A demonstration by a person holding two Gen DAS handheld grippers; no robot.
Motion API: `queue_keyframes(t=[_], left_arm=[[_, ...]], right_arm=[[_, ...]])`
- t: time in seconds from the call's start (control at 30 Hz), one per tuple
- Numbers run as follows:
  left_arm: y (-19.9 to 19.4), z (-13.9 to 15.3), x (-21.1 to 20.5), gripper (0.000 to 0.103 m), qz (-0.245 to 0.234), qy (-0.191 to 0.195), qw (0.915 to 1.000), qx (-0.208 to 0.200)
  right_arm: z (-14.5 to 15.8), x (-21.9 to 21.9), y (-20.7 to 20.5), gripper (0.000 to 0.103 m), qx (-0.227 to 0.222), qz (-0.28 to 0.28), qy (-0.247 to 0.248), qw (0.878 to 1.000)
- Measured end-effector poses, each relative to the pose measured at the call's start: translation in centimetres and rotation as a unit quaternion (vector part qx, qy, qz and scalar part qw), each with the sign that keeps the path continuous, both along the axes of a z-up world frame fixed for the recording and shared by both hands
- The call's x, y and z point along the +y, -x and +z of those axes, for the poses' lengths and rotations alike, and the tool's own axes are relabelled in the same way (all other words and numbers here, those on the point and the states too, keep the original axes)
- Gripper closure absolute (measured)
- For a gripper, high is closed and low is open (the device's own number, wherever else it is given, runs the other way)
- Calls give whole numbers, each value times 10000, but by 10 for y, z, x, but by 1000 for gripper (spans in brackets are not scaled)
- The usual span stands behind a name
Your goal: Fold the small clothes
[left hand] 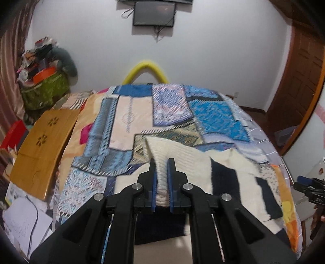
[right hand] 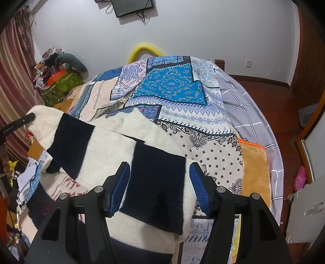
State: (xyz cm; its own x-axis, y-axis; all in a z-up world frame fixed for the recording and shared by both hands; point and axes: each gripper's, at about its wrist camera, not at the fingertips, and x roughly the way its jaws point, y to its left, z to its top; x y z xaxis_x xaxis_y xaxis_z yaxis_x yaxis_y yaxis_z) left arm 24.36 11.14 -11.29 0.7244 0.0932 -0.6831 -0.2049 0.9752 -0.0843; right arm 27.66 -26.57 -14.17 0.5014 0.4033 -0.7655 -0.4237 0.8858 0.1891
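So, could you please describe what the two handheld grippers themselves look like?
Both the left gripper and right gripper are matte black angular linkages with round silver pivot pins. Their fingers carry ribbed blue pads. No cables or sleeves show.

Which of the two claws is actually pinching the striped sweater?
The left gripper: its blue pads are shut on a cream fold of the sweater. The right gripper is open, its fingers either side of a navy stripe without squeezing it.

I'm counting one sweater [right hand: 113, 146], one bed [right hand: 249, 105], one wall screen [left hand: 154, 13], two tongs [left hand: 161, 162] [right hand: 159, 168].
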Motion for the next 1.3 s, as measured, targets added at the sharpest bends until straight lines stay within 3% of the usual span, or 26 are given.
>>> queue_keyframes(t=[0.1, 0.13, 0.4, 0.73, 0.83, 0.93, 1.13, 1.3], left_arm=[[0, -17, 14, 95, 156, 25, 9997, 160], [0, -24, 19, 101, 235, 20, 9995, 217], [-1, -75, 44, 101, 298, 358, 9953, 844], [3, -106, 45, 101, 272, 252, 9932, 1106], [6, -101, 40, 101, 233, 102, 9945, 1019], [12, -77, 33, 102, 198, -156, 9973, 687], [21, -31, 32, 102, 231, -188, 9995, 119], [23, -28, 37, 101, 419, -452, 9980, 104]], right_arm=[[-3, 2, 0, 46, 42, 17, 56, 10000], [-5, 2, -1, 46, 62, 25, 67, 10000], [-28, 3, -6, 46, 407, 4, 49, 9992], [-61, -1, -11, 46, 796, -28, 156, 9967], [-69, -4, -13, 46, 896, -71, 187, 9958], [-71, -8, -14, 46, 938, -119, 172, 9954], [-72, -13, -16, 46, 955, -186, 123, 9952], [-72, -9, -13, 46, 966, -129, 71, 9952]])
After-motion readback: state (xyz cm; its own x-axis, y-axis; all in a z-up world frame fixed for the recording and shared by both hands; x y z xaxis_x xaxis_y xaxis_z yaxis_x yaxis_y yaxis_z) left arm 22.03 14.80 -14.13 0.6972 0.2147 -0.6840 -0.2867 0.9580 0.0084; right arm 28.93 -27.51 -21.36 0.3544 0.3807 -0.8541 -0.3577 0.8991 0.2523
